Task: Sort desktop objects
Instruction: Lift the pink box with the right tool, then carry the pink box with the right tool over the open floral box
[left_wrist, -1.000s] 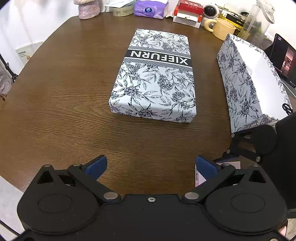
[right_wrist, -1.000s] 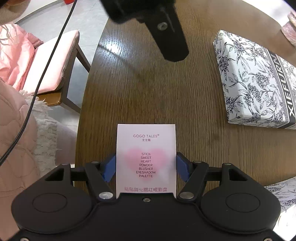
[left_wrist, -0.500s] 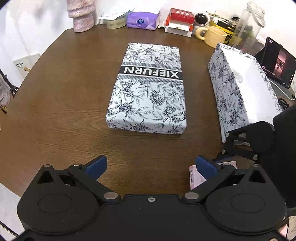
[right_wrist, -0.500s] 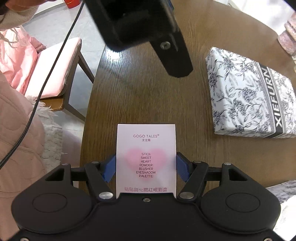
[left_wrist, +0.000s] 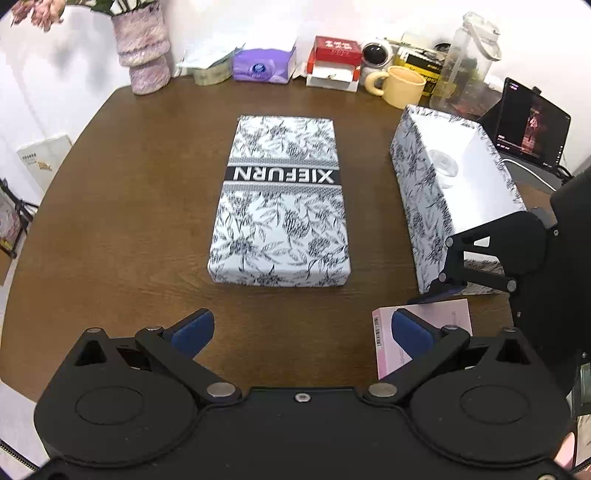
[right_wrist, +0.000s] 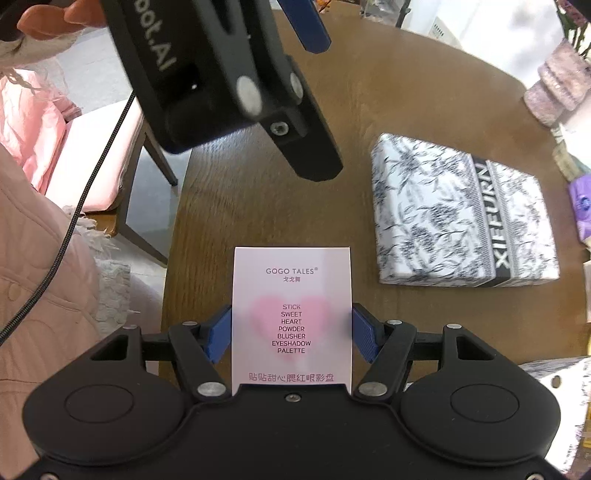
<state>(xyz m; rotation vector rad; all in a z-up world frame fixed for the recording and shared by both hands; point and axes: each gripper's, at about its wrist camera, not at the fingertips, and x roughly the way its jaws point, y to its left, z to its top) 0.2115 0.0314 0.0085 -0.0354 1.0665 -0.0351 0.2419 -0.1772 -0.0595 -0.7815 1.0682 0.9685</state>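
Note:
My right gripper (right_wrist: 291, 332) is shut on a pink eyeshadow palette box (right_wrist: 291, 291), held flat above the table's near edge. The same palette box (left_wrist: 443, 314) shows in the left wrist view, partly behind my left gripper's right finger. My left gripper (left_wrist: 301, 328) is open and holds nothing, hovering over the brown table in front of the floral box lid (left_wrist: 280, 206) marked XIEFURN. An open floral box (left_wrist: 454, 192) with a white inside stands to the right, next to the right gripper's body (left_wrist: 517, 251). The lid (right_wrist: 461, 214) also lies at the right in the right wrist view.
Along the back edge stand a purple vase (left_wrist: 144, 48), a tissue pack (left_wrist: 264, 66), a red and white box (left_wrist: 334, 62), a yellow mug (left_wrist: 400, 86) and a clear jug (left_wrist: 469, 62). A tablet (left_wrist: 532, 125) sits far right. A pink chair (right_wrist: 92, 158) is beside the table.
Both grippers have risen and drawn back, so the lid and the box look smaller and farther. The palette stays clamped in the right gripper. The left gripper stays open.

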